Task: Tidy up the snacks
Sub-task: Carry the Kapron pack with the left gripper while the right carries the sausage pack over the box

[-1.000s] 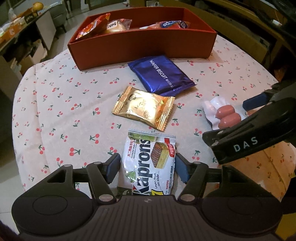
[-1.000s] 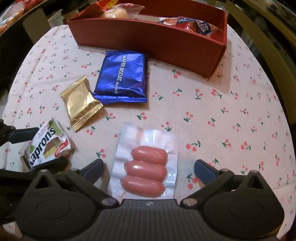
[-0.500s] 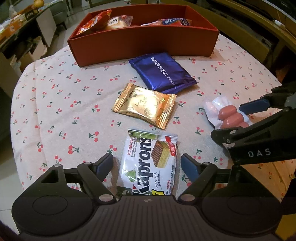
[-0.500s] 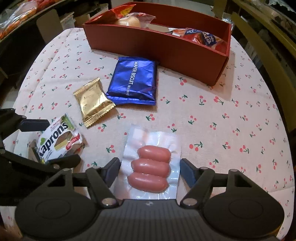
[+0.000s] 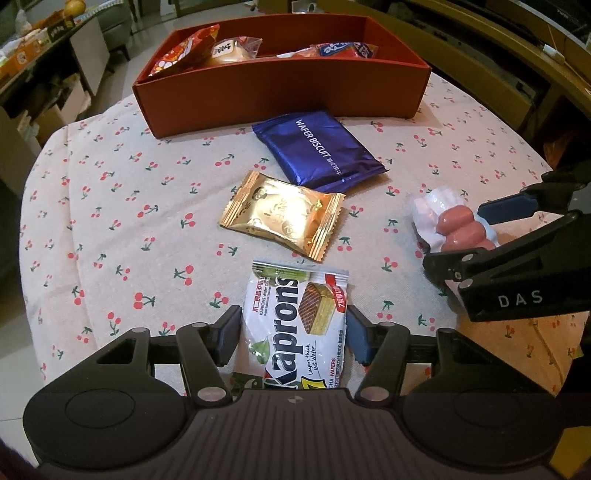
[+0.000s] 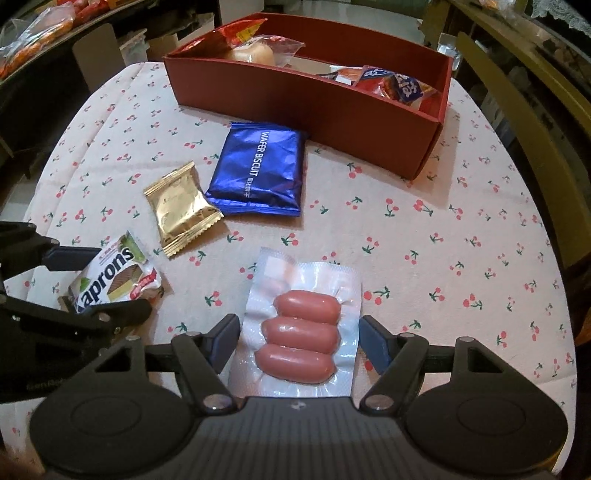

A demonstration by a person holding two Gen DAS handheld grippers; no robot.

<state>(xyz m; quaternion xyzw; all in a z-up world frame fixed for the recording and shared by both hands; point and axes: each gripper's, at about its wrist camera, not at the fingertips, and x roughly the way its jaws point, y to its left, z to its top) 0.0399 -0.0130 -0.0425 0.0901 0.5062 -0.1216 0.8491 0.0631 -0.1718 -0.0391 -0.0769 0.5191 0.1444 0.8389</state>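
My left gripper point(image 5: 293, 338) is shut on a white Kaprons wafer pack point(image 5: 297, 325), its pads pressing both sides; the pack also shows in the right wrist view point(image 6: 114, 280). My right gripper point(image 6: 299, 338) is shut on a clear pack of three pink sausages point(image 6: 301, 330), which also shows in the left wrist view point(image 5: 458, 229). On the cherry-print cloth lie a gold foil pack point(image 5: 282, 214) and a blue wafer biscuit pack point(image 5: 321, 147). Behind them stands a red box point(image 5: 280, 88) with several snacks inside.
The round table's cloth point(image 5: 110, 206) drops off at the left and near edges. A wooden chair frame point(image 6: 535, 74) curves along the right. Shelves with goods point(image 5: 44, 33) stand at the far left beyond the table.
Both grippers have closed: the left on the Kaprons pack, the right on the sausage pack. Both packs look lifted slightly and the views have drawn back from the table.
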